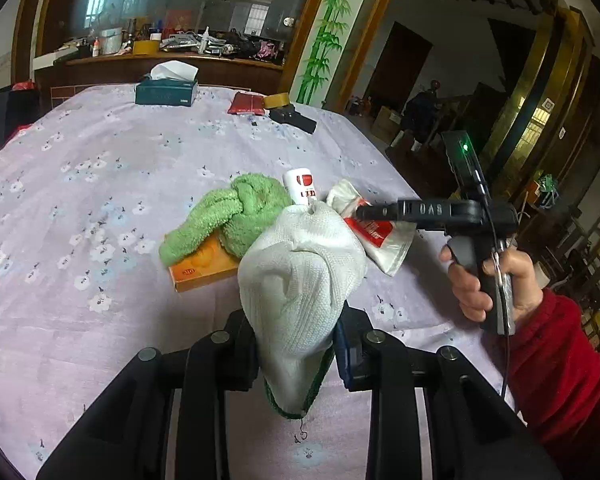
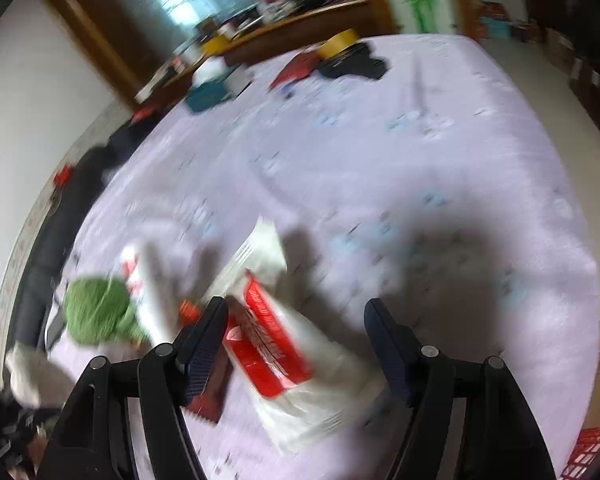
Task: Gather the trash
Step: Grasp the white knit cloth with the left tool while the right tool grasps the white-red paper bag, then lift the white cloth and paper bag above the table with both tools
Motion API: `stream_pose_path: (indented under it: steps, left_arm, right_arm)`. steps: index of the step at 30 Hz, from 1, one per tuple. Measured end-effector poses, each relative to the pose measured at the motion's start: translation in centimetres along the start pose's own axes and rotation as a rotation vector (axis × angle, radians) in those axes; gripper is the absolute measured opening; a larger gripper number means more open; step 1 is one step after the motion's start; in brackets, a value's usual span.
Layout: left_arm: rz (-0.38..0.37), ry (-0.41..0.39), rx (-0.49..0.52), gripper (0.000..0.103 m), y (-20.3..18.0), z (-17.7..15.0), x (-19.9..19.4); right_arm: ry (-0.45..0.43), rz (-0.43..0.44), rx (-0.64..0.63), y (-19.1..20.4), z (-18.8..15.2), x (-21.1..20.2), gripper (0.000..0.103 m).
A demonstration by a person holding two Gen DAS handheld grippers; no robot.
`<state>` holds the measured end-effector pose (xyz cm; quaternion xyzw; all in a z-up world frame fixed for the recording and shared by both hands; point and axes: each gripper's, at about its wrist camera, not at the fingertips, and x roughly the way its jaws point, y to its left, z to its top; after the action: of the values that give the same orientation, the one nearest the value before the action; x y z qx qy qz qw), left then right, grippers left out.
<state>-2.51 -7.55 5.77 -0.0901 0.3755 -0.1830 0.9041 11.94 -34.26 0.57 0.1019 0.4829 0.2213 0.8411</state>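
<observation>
Lilac counter: my left jaws clamp a white cloth. Right jaws gape over the bag. Best to centre, then pinch.

Two cloths, two boxes, one bottle, one bag.

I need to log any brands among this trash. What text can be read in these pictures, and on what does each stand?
"DAS": raised letters on the right gripper body, left wrist view.
White bottle: a red emblem with dark letters below, partly hidden, unreadable.
White and red plastic bag: white print on red, too blurred to read.
Orange box: small red mark, too small to read.
Teal tissue box: small print, unreadable.
</observation>
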Motion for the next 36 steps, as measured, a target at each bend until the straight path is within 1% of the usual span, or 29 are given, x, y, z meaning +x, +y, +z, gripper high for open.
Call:
stream_pose_path:
  steps: [3,4,6,7,8,9,12,13,17,19,23,25,28,31,34,36]
  left_arm:
    - [-0.006,0.007,-0.002,0.028,0.0,-0.1,0.4]
    - [-0.006,0.009,-0.002,0.028,-0.1,-0.1,0.5]
    - [-0.008,0.014,-0.003,0.028,-0.1,-0.3,0.7]
    - [-0.008,0.015,-0.002,0.028,-0.1,-0.3,0.8]
    - [-0.008,0.015,0.0,0.028,-0.2,-0.4,0.8]
    - [-0.005,0.012,0.002,0.028,-0.2,-0.5,0.8]
    - [0.005,0.001,0.008,0.028,-0.3,-0.8,0.8]
    - [0.013,-0.006,0.011,0.028,-0.4,-0.9,0.9]
    - [0.014,-0.014,0.018,0.028,-0.9,-1.6,1.3]
    - [0.029,-0.022,0.032,0.028,-1.4,-1.9,1.6]
    - [0.066,-0.06,0.064,0.028,-2.5,-2.5,1.7]
    - [0.069,-0.067,0.072,0.028,-2.9,-3.1,1.9]
    - [0.09,-0.061,0.08,0.028,-3.3,-3.6,2.4]
    - [0.118,-0.061,0.089,0.028,-3.4,-4.0,2.9]
    - [0.132,-0.078,0.094,0.028,-3.5,-4.1,2.9]
    - [0.155,-0.086,0.103,0.028,-3.7,-4.1,2.9]
  right_arm:
    - [0.021,-0.054,-0.083,2.1,-1.0,0.4,0.074]
    - [0.028,-0.072,-0.096,2.5,-1.2,0.6,0.073]
    - [0.008,-0.077,-0.103,3.1,-1.3,0.5,0.058]
    - [0.013,-0.071,-0.101,3.2,-1.4,0.5,0.04]
    - [0.032,-0.071,-0.091,3.2,-1.5,0.7,0.032]
    - [0.032,-0.077,-0.076,3.2,-1.6,0.7,0.032]
    - [0.009,-0.081,-0.06,3.5,-2.4,-0.1,0.018]
    - [-0.004,-0.087,-0.051,3.7,-2.8,-0.6,0.017]
    - [-0.106,-0.093,-0.02,5.0,-5.4,-3.7,0.017]
    - [-0.15,-0.12,-0.033,6.0,-6.9,-4.9,0.017]
    - [-0.248,-0.199,-0.073,8.1,-10.2,-7.0,0.017]
    - [-0.292,-0.229,-0.078,8.7,-11.8,-7.7,0.017]
    - [-0.333,-0.239,-0.065,9.3,-13.5,-8.1,0.017]
    - [-0.356,-0.237,-0.053,9.5,-14.5,-8.2,0.017]
    - [-0.362,-0.232,-0.046,9.5,-14.8,-8.1,0.017]
    - [-0.37,-0.232,-0.05,9.5,-14.9,-8.3,0.017]
